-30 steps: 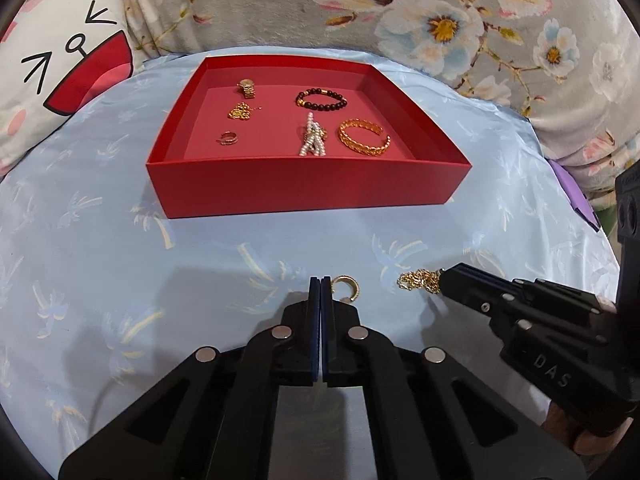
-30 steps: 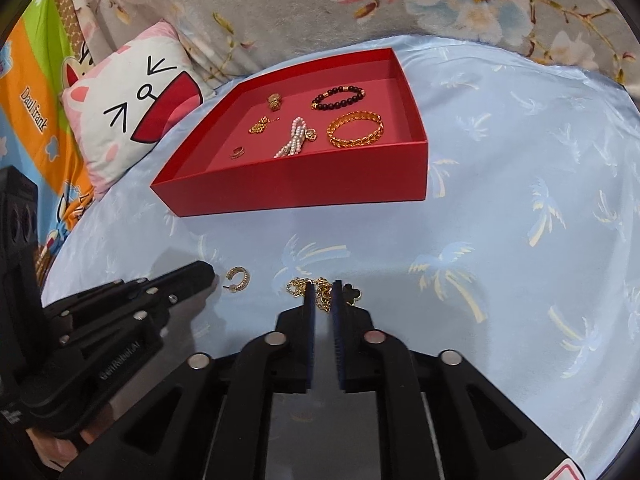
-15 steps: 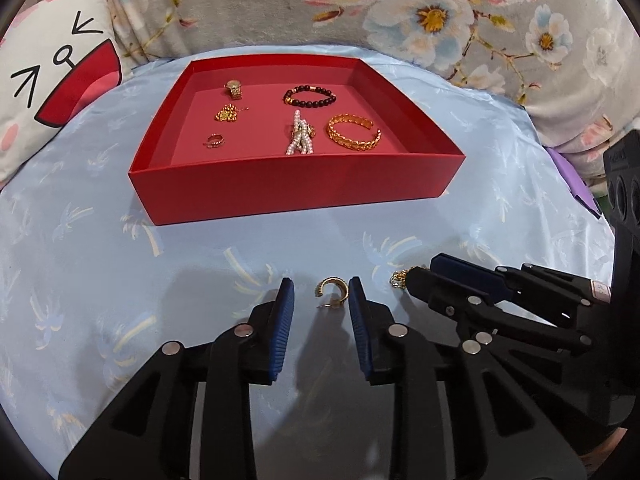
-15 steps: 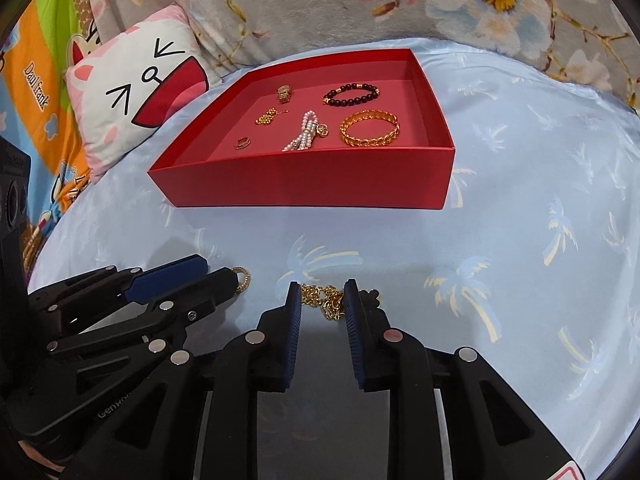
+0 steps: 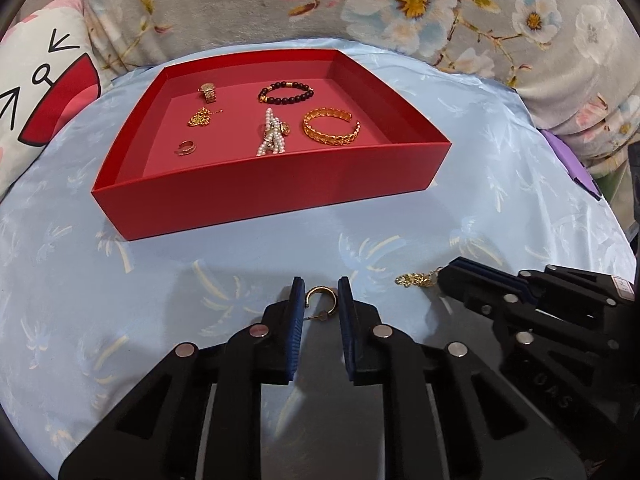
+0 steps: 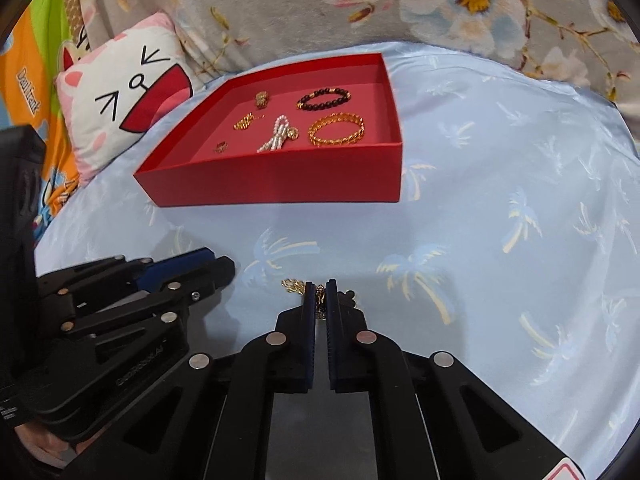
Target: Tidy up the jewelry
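Observation:
A red tray [image 5: 280,196] [image 6: 280,184] sits on the pale blue cloth and holds several jewelry pieces, among them a gold cuff bracelet [image 5: 331,131], a black bead bracelet [image 5: 286,93] and a pearl strand [image 5: 272,138]. A gold hoop earring [image 5: 320,300] lies on the cloth between the open fingers of my left gripper [image 5: 320,286]. My right gripper [image 6: 320,286] is shut on a gold chain [image 6: 292,286]; the chain's end also shows in the left wrist view [image 5: 416,279].
A cat-face pillow [image 6: 124,96] lies left of the tray. Floral fabric [image 5: 400,4] rises behind it. A purple object [image 5: 572,160] lies at the right edge of the cloth. The two grippers are close side by side near the front.
My left gripper opened and moved forward around the hoop earring. My right gripper opened over the gold chain, then closed on it.

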A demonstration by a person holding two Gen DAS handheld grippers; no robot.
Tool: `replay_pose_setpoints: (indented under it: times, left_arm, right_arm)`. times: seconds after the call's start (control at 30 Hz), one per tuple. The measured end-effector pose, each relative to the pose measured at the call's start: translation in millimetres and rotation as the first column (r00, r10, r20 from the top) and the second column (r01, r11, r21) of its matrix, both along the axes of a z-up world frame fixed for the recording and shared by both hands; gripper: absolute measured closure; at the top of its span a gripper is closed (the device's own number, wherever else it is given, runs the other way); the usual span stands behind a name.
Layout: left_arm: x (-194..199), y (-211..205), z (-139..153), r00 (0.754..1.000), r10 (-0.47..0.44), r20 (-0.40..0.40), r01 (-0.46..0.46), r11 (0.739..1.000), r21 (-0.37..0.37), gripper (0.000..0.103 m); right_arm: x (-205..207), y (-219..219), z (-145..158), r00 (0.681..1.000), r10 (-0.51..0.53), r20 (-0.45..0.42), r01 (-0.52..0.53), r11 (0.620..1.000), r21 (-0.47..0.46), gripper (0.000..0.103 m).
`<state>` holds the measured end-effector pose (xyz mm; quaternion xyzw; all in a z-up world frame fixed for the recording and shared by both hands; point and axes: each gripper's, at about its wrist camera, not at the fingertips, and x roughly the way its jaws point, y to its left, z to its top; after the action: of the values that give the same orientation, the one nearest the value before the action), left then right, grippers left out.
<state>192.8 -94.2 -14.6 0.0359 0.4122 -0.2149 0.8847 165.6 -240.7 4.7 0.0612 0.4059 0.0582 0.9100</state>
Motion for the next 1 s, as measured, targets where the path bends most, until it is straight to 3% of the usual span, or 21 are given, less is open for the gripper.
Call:
replay_pose_setpoints:
  times: [0.37,0.73,1.0]
  left_arm:
    - [-10,10,22,1.000,0.012,0.004,-0.011,0.998,-0.059,0.087]
    - [-5,53,110,0.995,0.049,0.090,-0.036,0.990,-0.139,0.087]
    - [45,72,154,0.984,0.084,0.154,-0.062,0.988,-0.142,0.087]
  right_arm:
    - [-24,-12,42,0.997,-0.030,0.077,0.025,0.997,0.070,0.099]
    - [-26,-8,128,0.975,-0.007,0.222,-0.010,0.997,0.074,0.099]
    - [26,1,170,0.958,0.029,0.286,-0.052,0.996,0.073,0.099]
